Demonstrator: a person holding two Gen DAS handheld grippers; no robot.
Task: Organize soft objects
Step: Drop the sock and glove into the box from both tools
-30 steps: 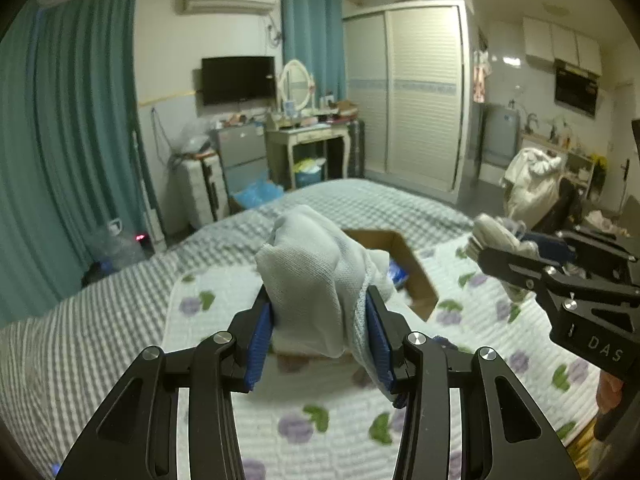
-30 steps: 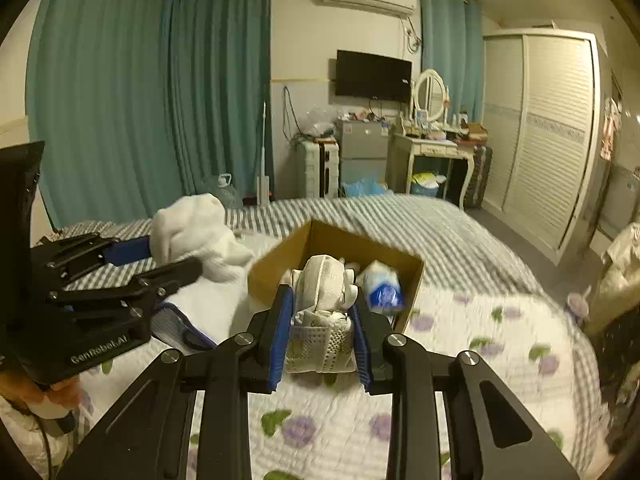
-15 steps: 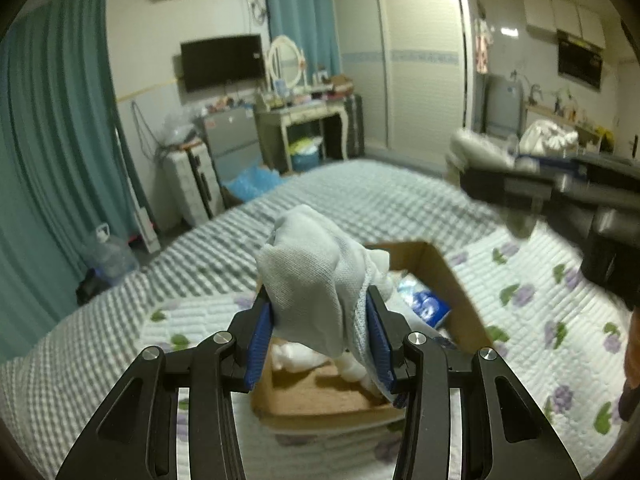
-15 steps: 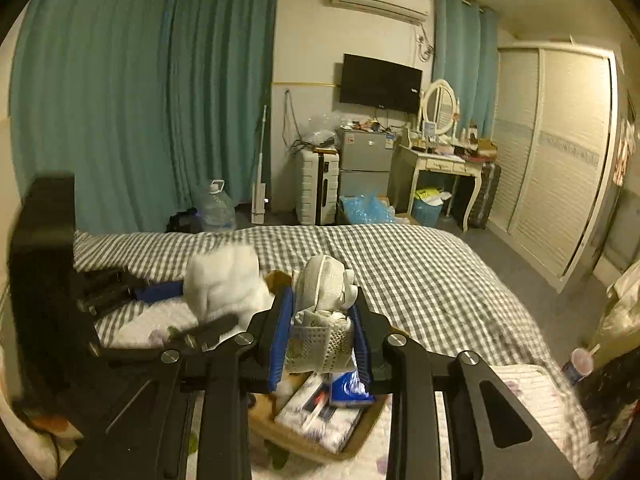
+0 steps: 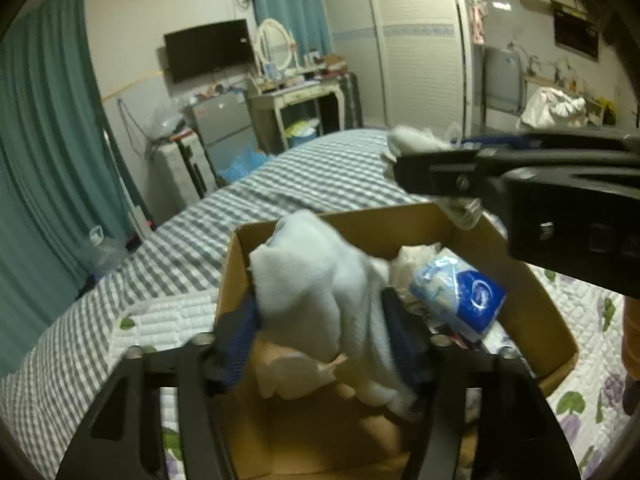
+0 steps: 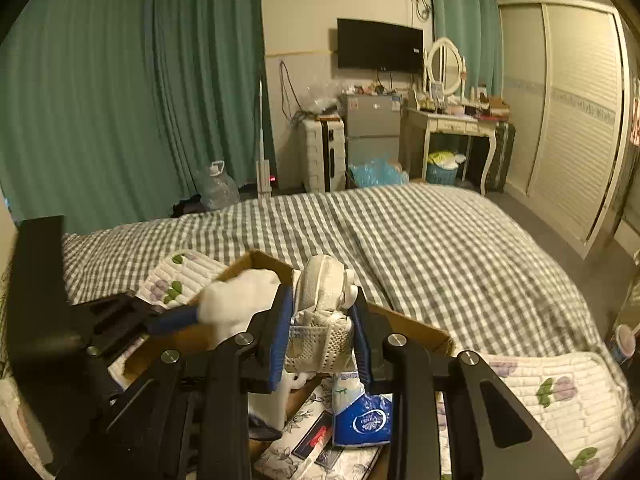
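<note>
My left gripper (image 5: 320, 336) is shut on a bunched white cloth (image 5: 316, 280) and holds it over the open cardboard box (image 5: 400, 220) on the bed. My right gripper (image 6: 322, 340) is shut on a rolled white mesh item (image 6: 320, 320), above the same box (image 6: 416, 330); it shows from the side in the left wrist view (image 5: 424, 172). The box holds a blue tissue pack (image 5: 460, 292), which also shows in the right wrist view (image 6: 362, 418), and other pale soft things. The left gripper with its cloth (image 6: 236, 304) shows in the right wrist view.
The box sits on a white floral quilted pad (image 6: 560, 384) over a grey checked bedspread (image 6: 440, 248). Teal curtains (image 6: 120, 100), a dresser (image 6: 452, 124), a small fridge (image 6: 372, 128) and a wardrobe (image 6: 572, 112) stand beyond the bed.
Both grippers have moved forward over the box and dipped toward it. The box now fills the lower part of both views. Each grip is unchanged.
</note>
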